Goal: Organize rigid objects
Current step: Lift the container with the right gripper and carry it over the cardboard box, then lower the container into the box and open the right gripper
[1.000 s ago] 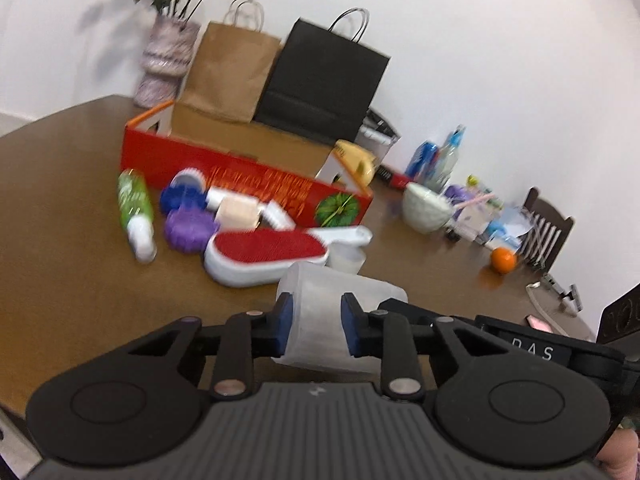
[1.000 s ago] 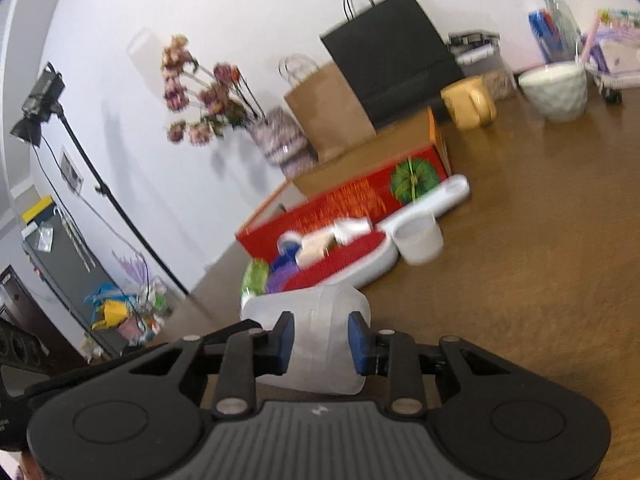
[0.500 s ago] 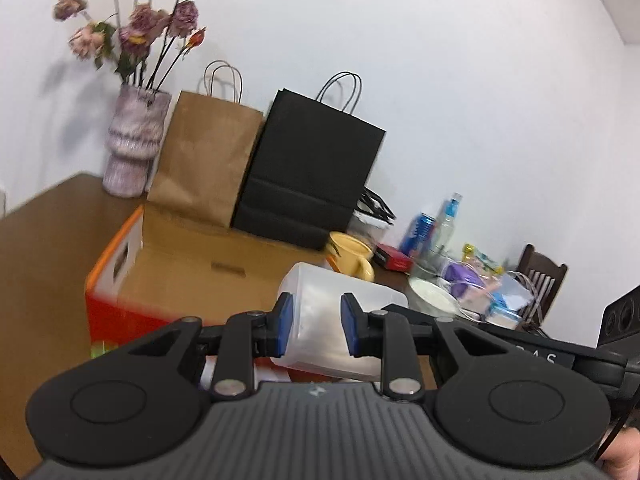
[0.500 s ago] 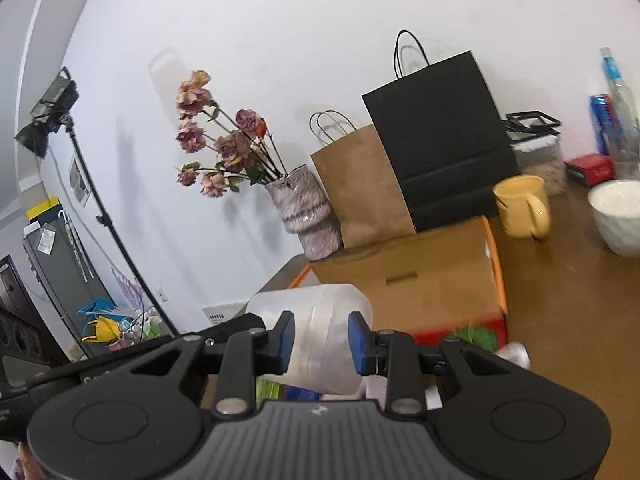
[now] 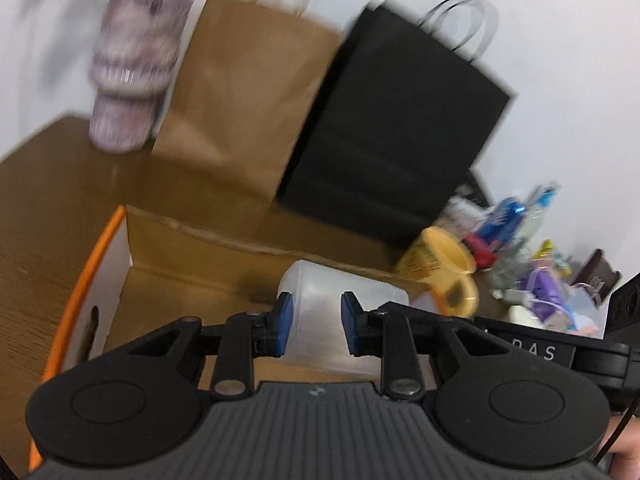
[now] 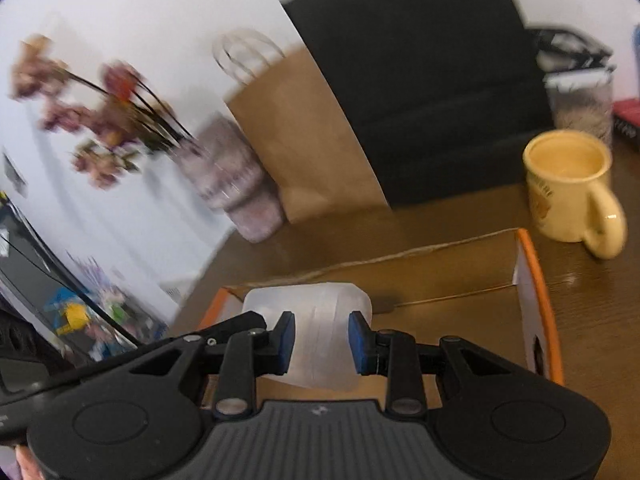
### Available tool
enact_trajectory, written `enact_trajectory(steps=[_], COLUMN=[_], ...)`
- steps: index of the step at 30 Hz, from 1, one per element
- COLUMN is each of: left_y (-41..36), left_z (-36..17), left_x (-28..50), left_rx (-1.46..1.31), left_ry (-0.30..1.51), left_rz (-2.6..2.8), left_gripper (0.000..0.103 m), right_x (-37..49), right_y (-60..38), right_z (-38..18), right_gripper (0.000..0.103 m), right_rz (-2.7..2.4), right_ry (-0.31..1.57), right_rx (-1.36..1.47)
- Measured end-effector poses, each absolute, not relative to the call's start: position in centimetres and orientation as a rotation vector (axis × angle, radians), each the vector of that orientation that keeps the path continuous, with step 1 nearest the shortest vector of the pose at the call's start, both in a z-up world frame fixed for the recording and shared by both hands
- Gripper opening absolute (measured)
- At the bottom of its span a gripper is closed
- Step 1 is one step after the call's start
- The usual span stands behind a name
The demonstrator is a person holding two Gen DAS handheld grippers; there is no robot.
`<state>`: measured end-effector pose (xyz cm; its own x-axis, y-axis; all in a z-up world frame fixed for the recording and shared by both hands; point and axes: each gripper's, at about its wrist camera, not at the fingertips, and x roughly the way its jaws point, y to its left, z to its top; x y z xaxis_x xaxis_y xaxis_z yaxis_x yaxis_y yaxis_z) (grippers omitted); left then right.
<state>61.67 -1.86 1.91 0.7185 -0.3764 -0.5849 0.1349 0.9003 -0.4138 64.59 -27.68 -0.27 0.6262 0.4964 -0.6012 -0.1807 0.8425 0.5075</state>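
I read only "DAS" on the right claw's black body. My left claw (image 5: 314, 328) and right claw (image 6: 321, 342) each gripped one translucent white plastic jug (image 5: 340, 312), over the orange-edged cardboard box (image 6: 534, 280). Two paper bags stood behind.

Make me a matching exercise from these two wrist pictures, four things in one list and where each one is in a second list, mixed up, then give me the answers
Things:
1. translucent plastic container
2. yellow mug
3. black paper bag
4. vase of flowers

Places:
A. on the table just outside the box's far right corner
B. leftmost thing along the wall, beside the brown paper bag
C. between both grippers' pads, over the open cardboard box
D. against the wall, right of the brown bag

The left gripper and right gripper both grip the container.

Pairs: 1-C, 2-A, 3-D, 4-B
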Motion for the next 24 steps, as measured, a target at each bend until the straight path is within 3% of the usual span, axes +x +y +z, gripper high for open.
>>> enact_trajectory(steps=[7,18,22,24], left_y=[-1.9,-2.1,-1.9,-1.7], left_z=[-2.7,-2.9,-1.4,0.1], left_x=[67.0,67.0,65.9,64.4], left_rx=[-0.331,-0.346,-0.347,-0.344], left_ry=[0.881,0.851,0.816,0.789], left_rz=[-0.255,-0.265,-0.227,-0.236], left_gripper=[0.028,0.033,0.056,0.059], right_x=[69.1,69.4,67.7,66.3], right_y=[-25.9,-26.4,-27.2,-27.5], right_z=[-4.8,-5.1,-3.4,-1.9], right_gripper=[0.028,0.03,0.036,0.044], right_rz=[0.336,0.307,0.291,0.309], right_ry=[0.882,0.888,0.872,0.849], right_rx=[0.365,0.425,0.432,0.415])
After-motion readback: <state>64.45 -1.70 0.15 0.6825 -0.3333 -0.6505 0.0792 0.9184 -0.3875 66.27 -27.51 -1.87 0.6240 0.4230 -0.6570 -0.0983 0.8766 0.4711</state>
